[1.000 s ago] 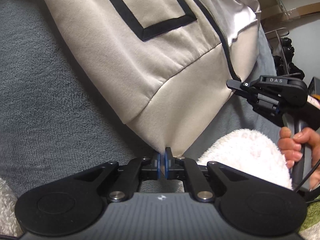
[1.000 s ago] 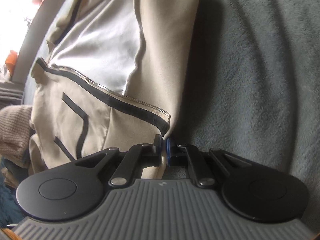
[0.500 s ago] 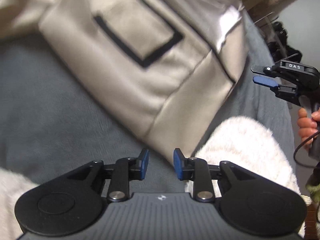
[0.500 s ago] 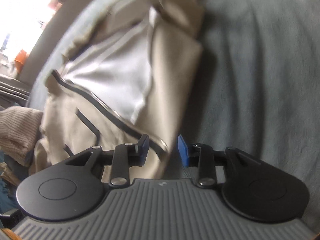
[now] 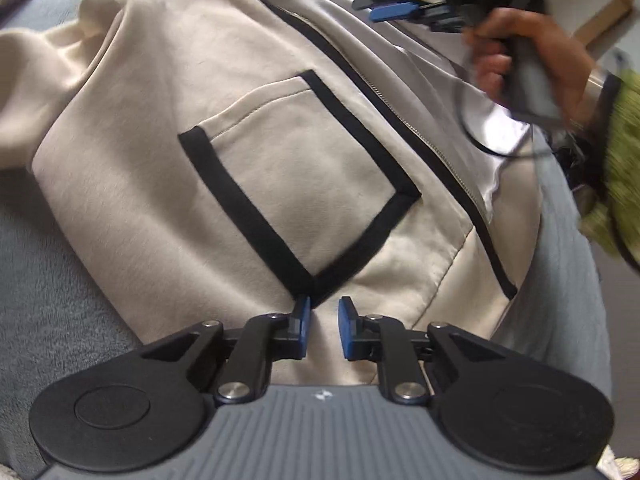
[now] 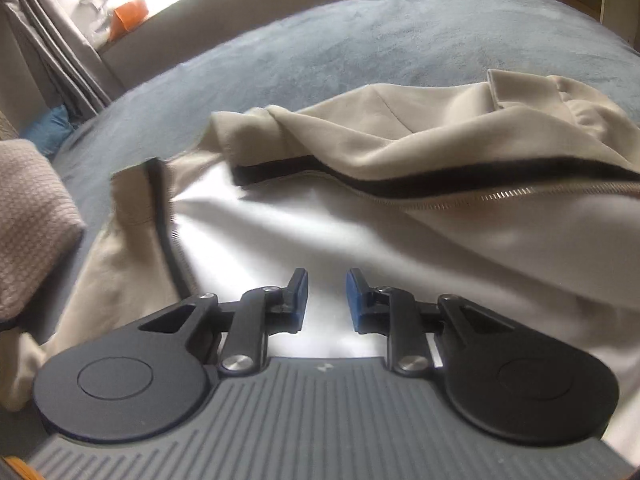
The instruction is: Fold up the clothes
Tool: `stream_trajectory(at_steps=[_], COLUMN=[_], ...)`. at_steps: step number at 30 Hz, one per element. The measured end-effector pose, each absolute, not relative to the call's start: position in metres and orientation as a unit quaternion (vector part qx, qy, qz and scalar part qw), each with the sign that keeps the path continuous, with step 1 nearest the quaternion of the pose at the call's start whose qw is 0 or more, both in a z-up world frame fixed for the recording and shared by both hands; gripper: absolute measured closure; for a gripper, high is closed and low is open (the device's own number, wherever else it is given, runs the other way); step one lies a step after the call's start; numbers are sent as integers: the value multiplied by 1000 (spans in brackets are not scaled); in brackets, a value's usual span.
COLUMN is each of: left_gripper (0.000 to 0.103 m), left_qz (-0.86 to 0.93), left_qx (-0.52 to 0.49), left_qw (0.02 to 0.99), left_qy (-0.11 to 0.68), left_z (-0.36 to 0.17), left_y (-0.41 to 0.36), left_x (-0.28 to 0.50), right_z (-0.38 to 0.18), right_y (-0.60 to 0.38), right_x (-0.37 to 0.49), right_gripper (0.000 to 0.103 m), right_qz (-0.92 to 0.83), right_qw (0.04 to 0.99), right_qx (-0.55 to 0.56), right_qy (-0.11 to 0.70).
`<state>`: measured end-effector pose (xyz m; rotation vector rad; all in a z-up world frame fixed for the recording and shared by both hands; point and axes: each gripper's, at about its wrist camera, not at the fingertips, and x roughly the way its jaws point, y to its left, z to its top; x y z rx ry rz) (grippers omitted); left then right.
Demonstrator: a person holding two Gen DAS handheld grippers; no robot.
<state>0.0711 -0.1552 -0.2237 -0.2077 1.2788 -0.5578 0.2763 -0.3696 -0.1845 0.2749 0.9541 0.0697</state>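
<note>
A beige zip jacket (image 5: 168,184) with black trim lies on the grey blanket (image 5: 44,304). Its black-edged pocket (image 5: 296,176) faces up. My left gripper (image 5: 323,328) is open, hovering just below the pocket's lower corner with nothing between its fingers. The right gripper (image 5: 394,10), held in a person's hand (image 5: 520,56), shows at the top right of the left wrist view. In the right wrist view my right gripper (image 6: 327,298) is open over the jacket's pale shiny lining (image 6: 320,236), beside the zip (image 6: 500,194) and black placket.
A brown knitted garment (image 6: 32,224) sits folded at the left on the grey blanket (image 6: 360,40). A green sleeve (image 5: 620,168) is at the right edge. Curtains (image 6: 52,52) and a bright window ledge lie beyond the bed.
Both grippers were shut on the jacket's hem corners a second ago; they have let go, opened, and moved forward over the jacket, which now lies flat on the blanket.
</note>
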Motion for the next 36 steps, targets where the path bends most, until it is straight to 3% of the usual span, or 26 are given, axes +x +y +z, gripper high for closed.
stream_trajectory(at_steps=[2, 11, 14, 25, 30, 36], left_gripper=[90, 92, 92, 95, 95, 95], left_qz=[-256, -276, -272, -278, -271, -268], left_qx=[-110, -119, -141, -165, -168, -168], left_qw=[754, 732, 720, 709, 714, 714], left_qy=[595, 612, 623, 627, 623, 625], left_z=[-227, -232, -235, -240, -238, -239], left_y=[-150, -141, -137, -129, -133, -132], left_x=[74, 82, 86, 84, 88, 89], right_z=[-208, -215, -202, -188, -213, -172], right_y=[-372, -419, -424, -320, -320, -329], right_x=[318, 437, 432, 385, 476, 445], right_gripper=[103, 103, 101, 99, 103, 100], right_qz=[4, -103, -84, 101, 52, 86], right_qw=[873, 885, 875, 851, 872, 877], right_qx=[109, 126, 156, 69, 119, 90], right_qy=[476, 437, 450, 510, 473, 465])
